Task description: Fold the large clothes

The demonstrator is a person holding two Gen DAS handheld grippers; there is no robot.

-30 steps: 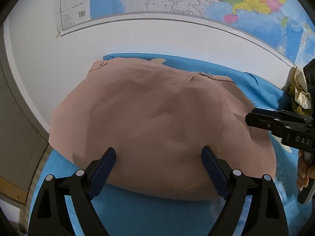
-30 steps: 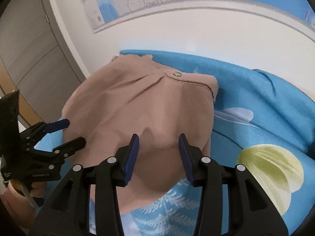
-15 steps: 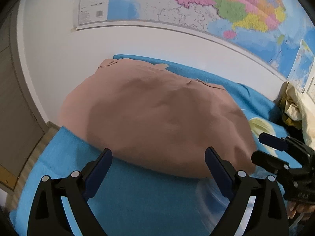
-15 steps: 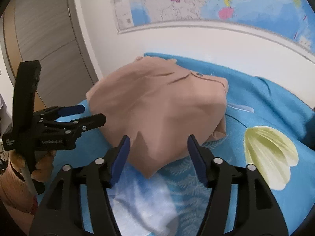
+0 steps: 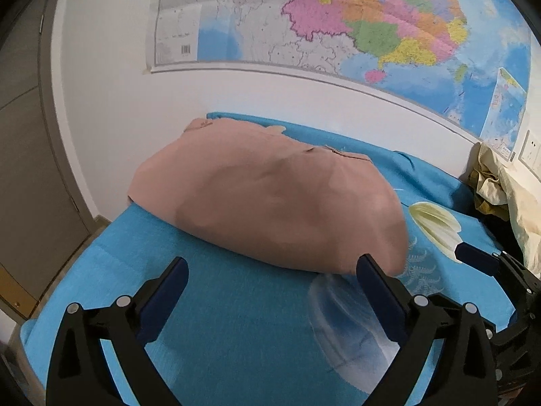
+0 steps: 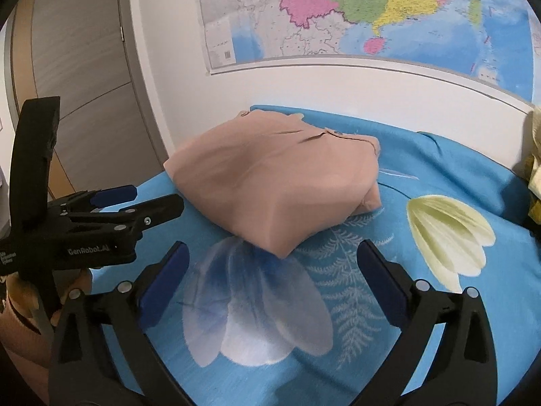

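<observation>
A folded tan garment (image 5: 270,203) lies on the blue floral bedsheet (image 5: 236,321), toward the wall. It also shows in the right wrist view (image 6: 280,182), with a snap button near its far edge. My left gripper (image 5: 270,280) is open and empty, held just short of the garment's near edge. My right gripper (image 6: 270,264) is open and empty, its jaws wide, just short of the garment's near corner. The left gripper also shows in the right wrist view (image 6: 132,203), at the left, held in a hand. The right gripper's tip shows at the right of the left wrist view (image 5: 480,257).
A white wall with a large coloured map (image 5: 338,27) stands behind the bed. A pile of cream and yellow cloth (image 5: 500,189) lies at the far right. A grey door or cabinet (image 6: 77,84) stands at the left beyond the bed edge.
Both grippers have pulled back from the garment and risen. The right gripper's jaws have opened wider. The garment now lies folded and free on the sheet.
</observation>
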